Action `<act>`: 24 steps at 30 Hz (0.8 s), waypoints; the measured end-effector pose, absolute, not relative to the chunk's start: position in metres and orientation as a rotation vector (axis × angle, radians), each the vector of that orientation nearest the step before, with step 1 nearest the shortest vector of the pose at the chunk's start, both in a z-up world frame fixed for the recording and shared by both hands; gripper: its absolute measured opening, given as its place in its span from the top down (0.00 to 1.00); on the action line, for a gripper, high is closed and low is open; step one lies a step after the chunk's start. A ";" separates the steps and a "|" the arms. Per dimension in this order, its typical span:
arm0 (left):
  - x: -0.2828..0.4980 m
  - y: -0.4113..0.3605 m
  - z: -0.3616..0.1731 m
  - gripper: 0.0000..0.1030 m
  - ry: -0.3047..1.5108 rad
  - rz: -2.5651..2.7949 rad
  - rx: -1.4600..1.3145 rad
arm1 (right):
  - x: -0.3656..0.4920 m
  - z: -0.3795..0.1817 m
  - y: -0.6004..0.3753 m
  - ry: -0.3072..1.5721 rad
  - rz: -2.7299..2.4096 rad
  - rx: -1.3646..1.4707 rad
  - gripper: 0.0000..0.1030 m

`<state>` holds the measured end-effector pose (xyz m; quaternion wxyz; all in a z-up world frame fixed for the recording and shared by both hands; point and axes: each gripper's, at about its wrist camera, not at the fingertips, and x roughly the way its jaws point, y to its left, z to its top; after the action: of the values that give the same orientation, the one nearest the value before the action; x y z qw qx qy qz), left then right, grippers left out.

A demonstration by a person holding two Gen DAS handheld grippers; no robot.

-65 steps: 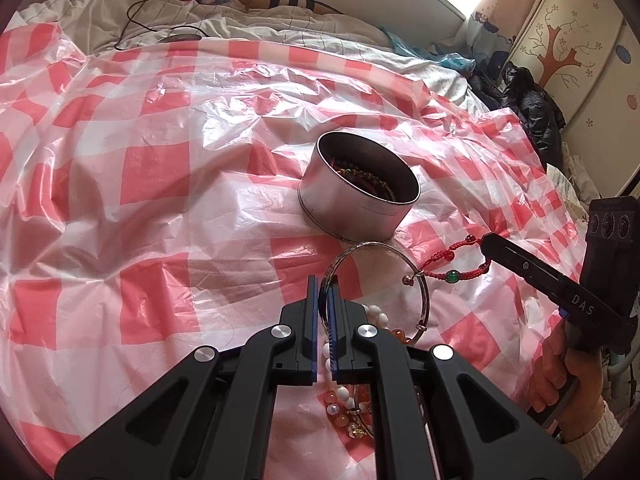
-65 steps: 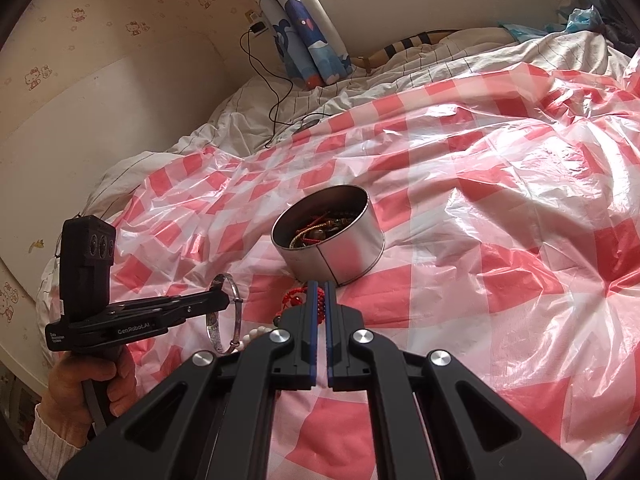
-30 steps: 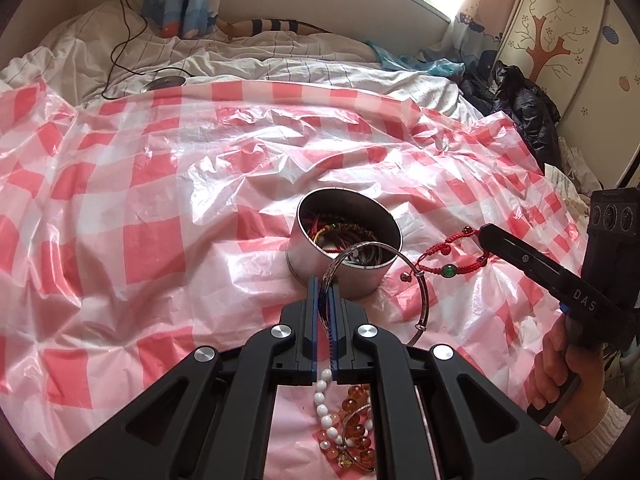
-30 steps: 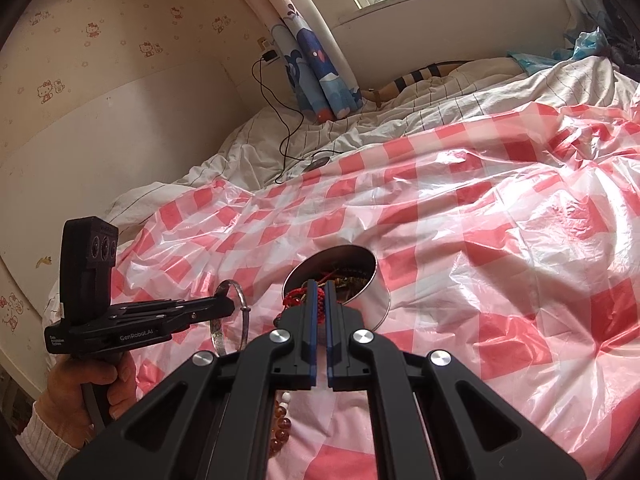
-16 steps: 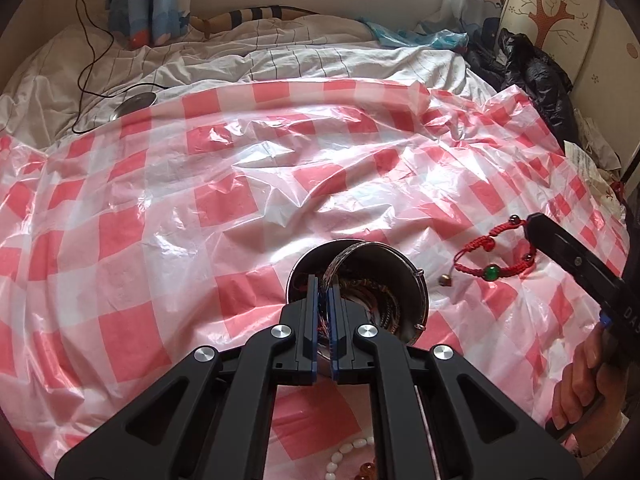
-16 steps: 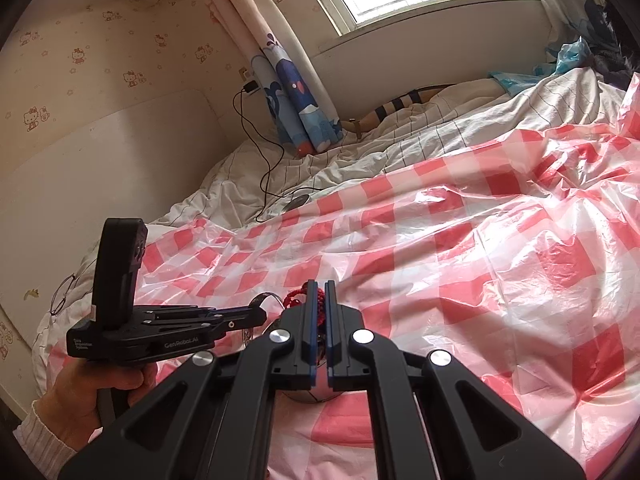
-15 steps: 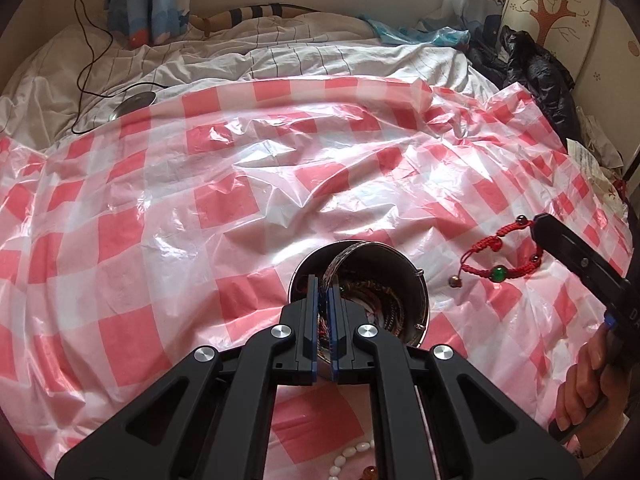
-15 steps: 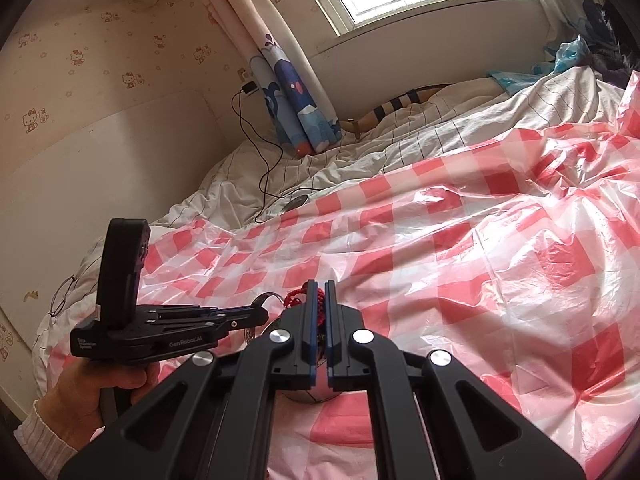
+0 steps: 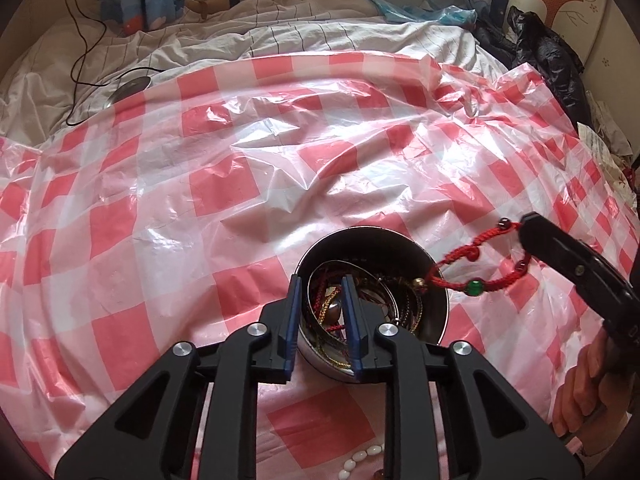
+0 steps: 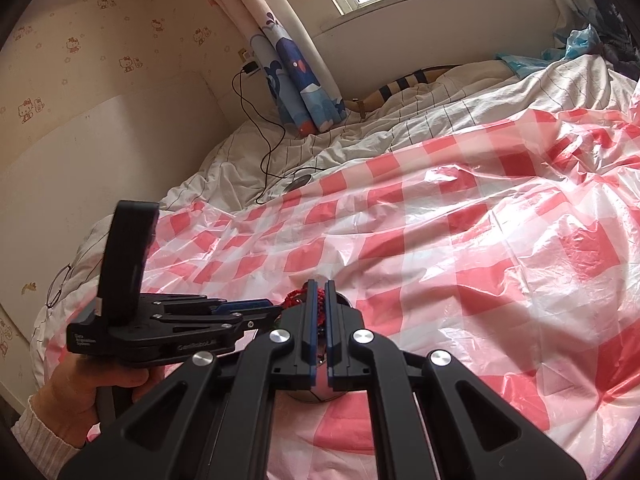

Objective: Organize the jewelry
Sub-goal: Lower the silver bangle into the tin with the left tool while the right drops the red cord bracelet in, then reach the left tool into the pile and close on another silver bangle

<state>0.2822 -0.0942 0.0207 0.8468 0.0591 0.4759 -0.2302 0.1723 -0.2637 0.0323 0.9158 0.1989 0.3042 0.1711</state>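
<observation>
A round metal tin full of jewelry stands on the checked sheet. My left gripper hangs right over its left half, its jaws opening. A silver bangle lies loose in the tin below them, and the pads do not press it. My right gripper comes in from the right, shut on a red cord bracelet with a green bead, which dangles at the tin's right rim. In the right wrist view the right gripper pinches the red cord bracelet, with the left gripper just to its left.
A crinkled red-and-white plastic sheet covers the bed. White beads lie on it near me. A cable and round disc rest on the striped duvet behind. A black jacket is at the far right. Glasses lie by the wall.
My left gripper carried the silver bangle forward over the tin, then its jaws parted and the bangle dropped in. The right gripper brought the red bracelet closer to the tin's rim.
</observation>
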 end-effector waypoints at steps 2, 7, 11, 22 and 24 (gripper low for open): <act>0.272 -0.084 0.029 0.64 0.967 -0.478 0.101 | 0.180 0.029 -0.256 0.640 0.364 0.403 0.96; 0.245 -0.050 0.036 0.54 0.926 -0.440 0.023 | 0.200 0.012 -0.228 0.730 0.380 0.349 0.96; 0.221 -0.027 0.028 0.48 0.926 -0.409 -0.046 | 0.208 -0.007 -0.211 0.824 0.333 0.241 0.68; 0.161 0.002 -0.005 0.44 0.978 -0.412 -0.152 | 0.127 0.033 -0.237 0.772 0.371 0.259 0.59; 0.152 0.004 -0.008 0.44 0.985 -0.424 -0.161 | 0.104 0.022 -0.238 0.805 0.390 0.281 0.59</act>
<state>0.1525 0.0040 -0.0082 0.8566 -0.0765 0.4688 -0.2016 0.1035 -0.2383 0.0224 0.8921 0.1352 0.3878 0.1882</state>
